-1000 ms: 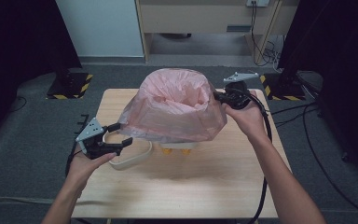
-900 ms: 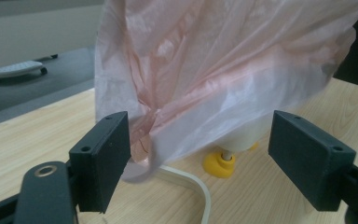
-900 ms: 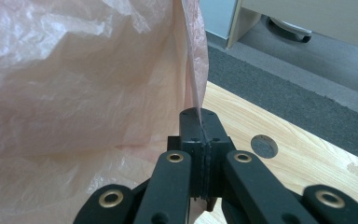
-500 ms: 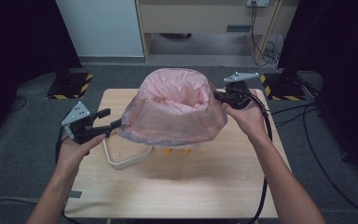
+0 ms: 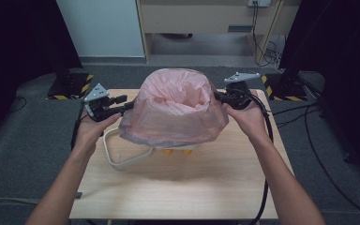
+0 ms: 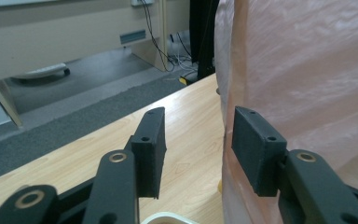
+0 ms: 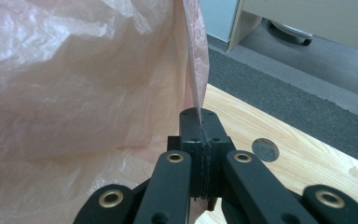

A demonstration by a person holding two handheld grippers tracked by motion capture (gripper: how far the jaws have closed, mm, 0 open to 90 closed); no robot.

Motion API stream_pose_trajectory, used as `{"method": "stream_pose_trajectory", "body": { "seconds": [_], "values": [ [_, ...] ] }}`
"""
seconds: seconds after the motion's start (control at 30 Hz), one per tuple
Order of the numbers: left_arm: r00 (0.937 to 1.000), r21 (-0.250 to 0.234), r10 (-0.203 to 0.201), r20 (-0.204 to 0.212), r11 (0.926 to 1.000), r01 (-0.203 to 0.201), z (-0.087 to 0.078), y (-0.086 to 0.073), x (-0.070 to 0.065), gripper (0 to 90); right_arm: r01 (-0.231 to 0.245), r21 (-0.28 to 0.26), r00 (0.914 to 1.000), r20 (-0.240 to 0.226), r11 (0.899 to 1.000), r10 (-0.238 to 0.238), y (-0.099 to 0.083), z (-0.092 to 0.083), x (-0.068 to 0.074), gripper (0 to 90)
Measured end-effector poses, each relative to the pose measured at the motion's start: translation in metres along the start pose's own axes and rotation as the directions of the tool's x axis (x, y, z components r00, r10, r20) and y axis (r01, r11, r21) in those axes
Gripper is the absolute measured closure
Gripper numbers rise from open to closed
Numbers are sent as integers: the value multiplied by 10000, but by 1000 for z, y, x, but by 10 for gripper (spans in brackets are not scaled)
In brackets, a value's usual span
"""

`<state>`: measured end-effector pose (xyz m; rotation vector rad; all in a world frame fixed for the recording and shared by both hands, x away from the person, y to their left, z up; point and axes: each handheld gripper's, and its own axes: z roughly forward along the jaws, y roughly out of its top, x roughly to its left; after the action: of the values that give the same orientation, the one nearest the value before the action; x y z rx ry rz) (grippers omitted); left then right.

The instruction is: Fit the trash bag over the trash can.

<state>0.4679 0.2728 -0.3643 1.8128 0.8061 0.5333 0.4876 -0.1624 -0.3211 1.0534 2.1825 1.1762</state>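
A pink plastic bag [image 5: 176, 112] stands open-mouthed over a white bin [image 5: 122, 164] on the wooden table [image 5: 192, 187]. My right gripper [image 5: 218, 96] is at the bag's right rim, shut on its thin edge [image 7: 196, 70], with the film pinched between its jaws [image 7: 199, 114]. My left gripper [image 5: 124, 104] is at the bag's left side. Its jaws have just been closing and still stand apart [image 6: 196, 116]. The bag's edge [image 6: 224, 93] lies in the gap, close to the right-hand pad [image 6: 254, 149], and the pads do not press on it.
Small yellow-orange pieces [image 5: 168, 152] show under the bag's lower hem. The bin's white rim [image 6: 168, 218] lies just below my left jaws. A round grey disc [image 7: 265, 149] sits in the tabletop by the right gripper. Grey carpet and black stands surround the table.
My left hand has lifted away from the white bin's rim and moved up to the bag's left edge, its jaws narrower than before. The right hand and the bag have stayed in place.
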Motion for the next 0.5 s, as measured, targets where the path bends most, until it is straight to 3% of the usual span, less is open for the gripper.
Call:
{"method": "stream_pose_trajectory", "body": {
  "seconds": [0.33,0.5],
  "values": [
    [9998,265,-84,206,9996,79,16,0,-4,543,-26,-45,10000,-44,10000,25,-1,0,0,900],
    [9989,347,61,468,9994,-77,26,6,-5,602,-134,-117,9999,-78,9998,133,0,1,-1,900]
  ]
}}
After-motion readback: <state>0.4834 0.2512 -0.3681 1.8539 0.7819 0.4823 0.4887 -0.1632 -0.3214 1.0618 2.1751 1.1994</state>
